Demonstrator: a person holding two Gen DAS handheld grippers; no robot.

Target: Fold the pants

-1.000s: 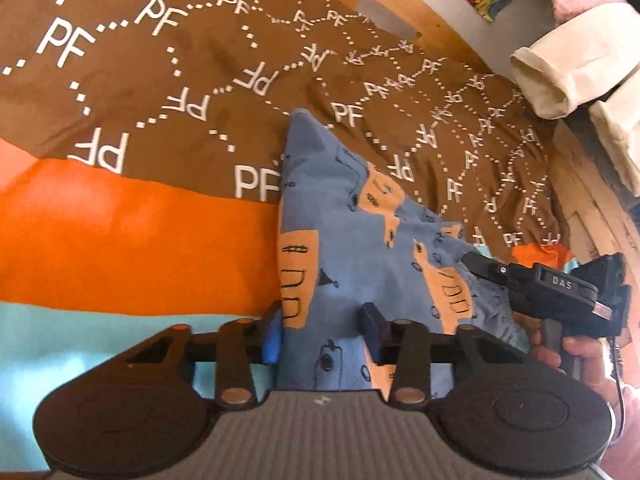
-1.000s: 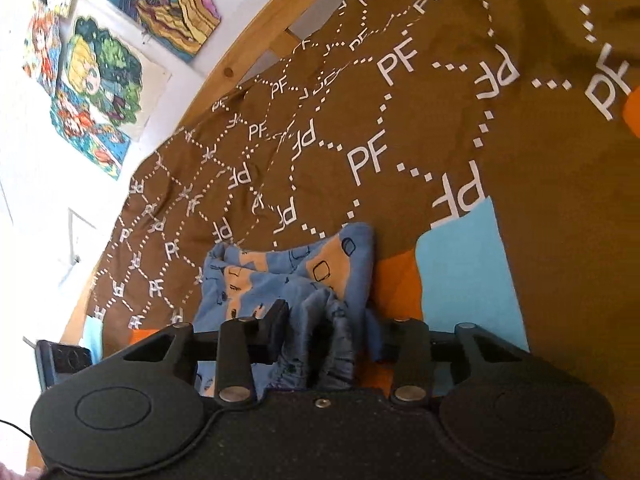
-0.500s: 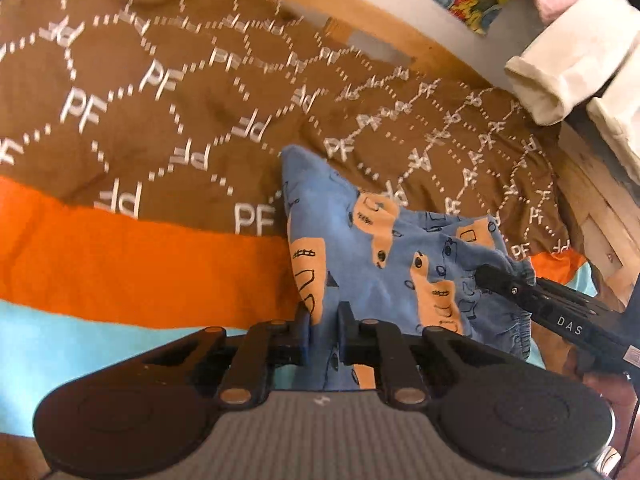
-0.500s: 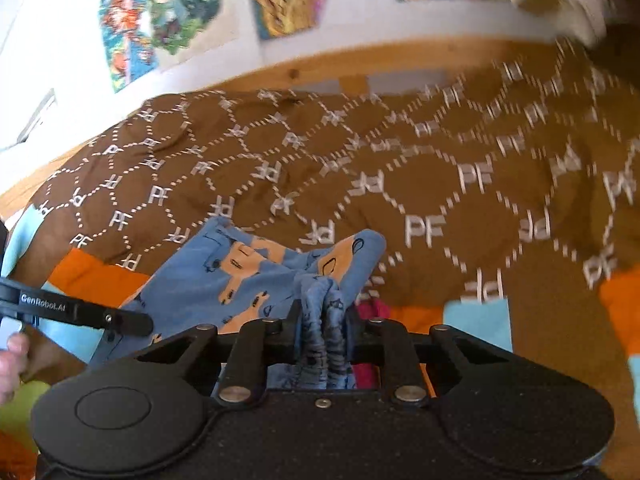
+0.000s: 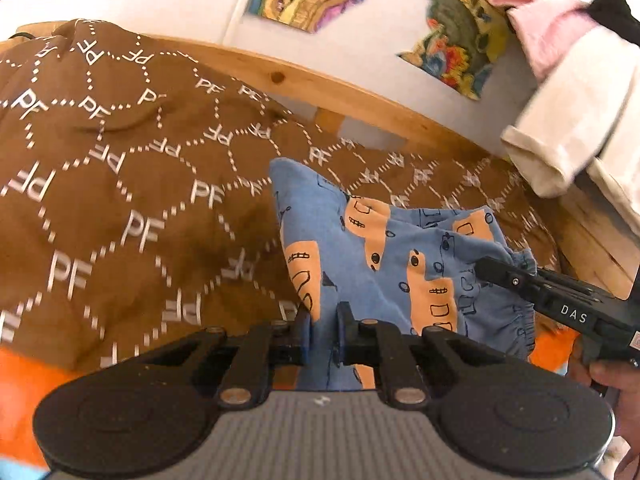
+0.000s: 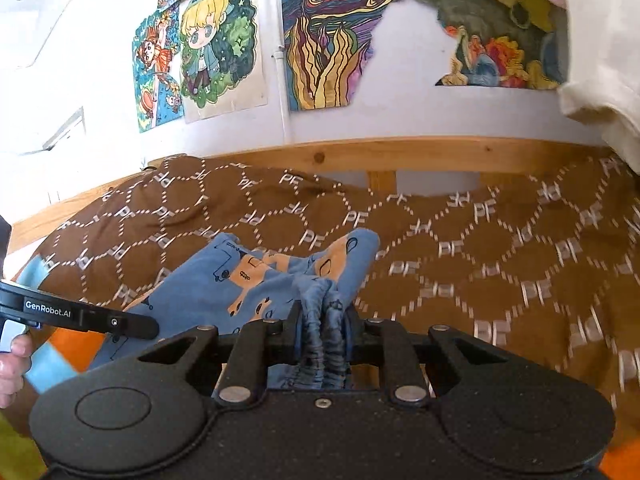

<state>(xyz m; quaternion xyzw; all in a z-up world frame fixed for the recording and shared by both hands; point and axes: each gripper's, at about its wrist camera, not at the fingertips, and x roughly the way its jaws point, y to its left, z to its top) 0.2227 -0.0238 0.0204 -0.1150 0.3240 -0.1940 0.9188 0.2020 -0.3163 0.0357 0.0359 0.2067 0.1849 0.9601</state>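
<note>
1 pair of pants (image 5: 400, 248), blue with orange patches, on 1 brown blanket (image 5: 120, 184) over 1 wooden bed frame (image 6: 400, 156). 2 grippers: left gripper (image 5: 323, 334) and right gripper (image 6: 322, 330), each clamped on pants fabric; 2 hands partly visible, one (image 6: 10, 364) at the left edge of the right wrist view, one (image 5: 616, 376) at the right edge of the left wrist view. Wall past the bed's far edge: at least 4 coloured drawings (image 6: 218, 44); 1 cream cloth (image 5: 568, 128) and 1 pink cloth (image 5: 540, 24) hang at the right.
</note>
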